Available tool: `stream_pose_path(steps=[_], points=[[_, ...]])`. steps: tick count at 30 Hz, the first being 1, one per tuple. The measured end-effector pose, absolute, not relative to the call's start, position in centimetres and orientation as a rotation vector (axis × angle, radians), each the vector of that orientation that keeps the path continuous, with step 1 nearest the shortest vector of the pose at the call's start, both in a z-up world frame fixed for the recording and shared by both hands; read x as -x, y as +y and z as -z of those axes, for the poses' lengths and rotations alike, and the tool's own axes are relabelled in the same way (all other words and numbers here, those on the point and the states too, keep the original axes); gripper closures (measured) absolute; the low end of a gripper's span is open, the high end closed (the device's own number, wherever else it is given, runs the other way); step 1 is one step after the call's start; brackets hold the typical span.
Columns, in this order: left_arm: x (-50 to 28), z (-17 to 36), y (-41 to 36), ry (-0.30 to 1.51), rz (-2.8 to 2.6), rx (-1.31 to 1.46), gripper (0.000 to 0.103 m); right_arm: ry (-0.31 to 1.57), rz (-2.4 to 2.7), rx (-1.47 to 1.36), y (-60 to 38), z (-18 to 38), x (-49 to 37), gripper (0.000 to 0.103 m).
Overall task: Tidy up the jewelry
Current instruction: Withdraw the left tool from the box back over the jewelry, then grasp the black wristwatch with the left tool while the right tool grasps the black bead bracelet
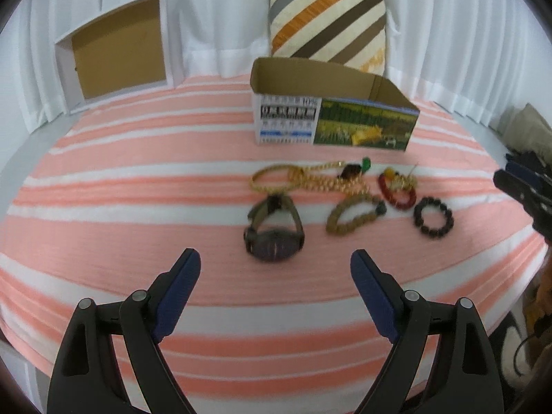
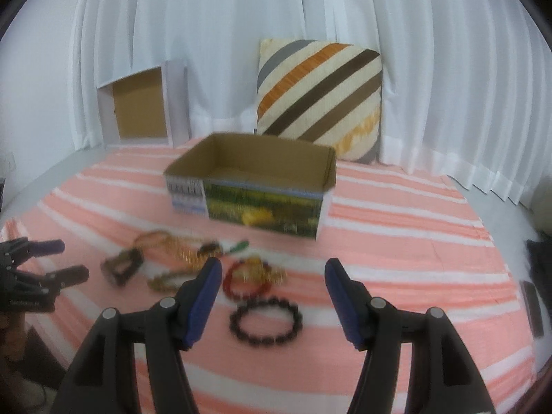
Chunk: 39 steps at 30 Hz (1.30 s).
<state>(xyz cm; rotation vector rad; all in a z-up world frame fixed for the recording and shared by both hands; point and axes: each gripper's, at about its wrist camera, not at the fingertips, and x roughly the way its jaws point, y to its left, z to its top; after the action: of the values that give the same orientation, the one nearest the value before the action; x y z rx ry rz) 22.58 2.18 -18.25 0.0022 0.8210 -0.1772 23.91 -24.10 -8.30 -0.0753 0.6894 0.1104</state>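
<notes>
pink-and-white striped cloth (image 1: 138,207) covers the whole work surface; all places below are given relative to the printed cardboard box (image 1: 331,117).

nearest: left gripper (image 1: 276,269), jaws spread wide, nothing between them, hovering on the near side of the box, in line with the wristwatch (image 1: 274,231). right gripper (image 2: 270,277), jaws also spread and empty, hangs above the black bead bracelet (image 2: 265,317), the piece of jewelry farthest out from the box front.

middle: red bead bracelet (image 2: 246,277) just boxward of the black one, touching a small gold cluster whose make-up is too blurred to tell. olive bead bracelet (image 1: 355,215) lies between watch and red bracelet. gold chain (image 1: 310,177) sprawls closest to the box front, looped over itself, with a green bit at one end.

box: open-topped, standing upright; what shows of its inside looks empty, the floor is partly hidden. nothing sorted yet, by my reading.

far: white lid or tray (image 1: 117,51) propped against the curtain, well off to the box's left; striped cushion (image 1: 327,20) right behind the box.

risks, as i judge them:
- chain, red bracelet and gold cluster overlap, so lifting one may drag the others.
- beads are round and could roll out of a shallow pinch.
- pads pressing low could snag the soft cloth and shift the whole lot.
- both views are motion-blurred, so aim may drift.
</notes>
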Motion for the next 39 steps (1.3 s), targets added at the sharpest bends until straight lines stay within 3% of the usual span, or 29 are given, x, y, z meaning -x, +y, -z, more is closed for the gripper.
stream_pose_path(steps=[16,21,24,28,39], points=[[-23.3,23.7,1.3,0.909,0.135,-0.037,0.013,0.837,-0.088,0.040,-25.1,16.4,-21.8,0.040],[-24.0,24.1,1.0,0.937,0.123,-0.052,0.006,0.938,-0.089,-0.003,-25.1,18.1,-23.3,0.040],[-24.3,24.2,1.0,0.948,0.116,-0.051,0.003,0.961,-0.087,-0.017,-25.0,18.2,-23.8,0.038],[-25.5,24.3,0.7,0.973,0.108,-0.047,0.000,0.992,-0.101,0.022,-24.1,18.3,-24.8,0.026],[-26.9,23.6,1.6,0.980,0.163,0.027,0.002,0.998,-0.097,-0.084,-25.5,17.6,-26.4,0.026]])
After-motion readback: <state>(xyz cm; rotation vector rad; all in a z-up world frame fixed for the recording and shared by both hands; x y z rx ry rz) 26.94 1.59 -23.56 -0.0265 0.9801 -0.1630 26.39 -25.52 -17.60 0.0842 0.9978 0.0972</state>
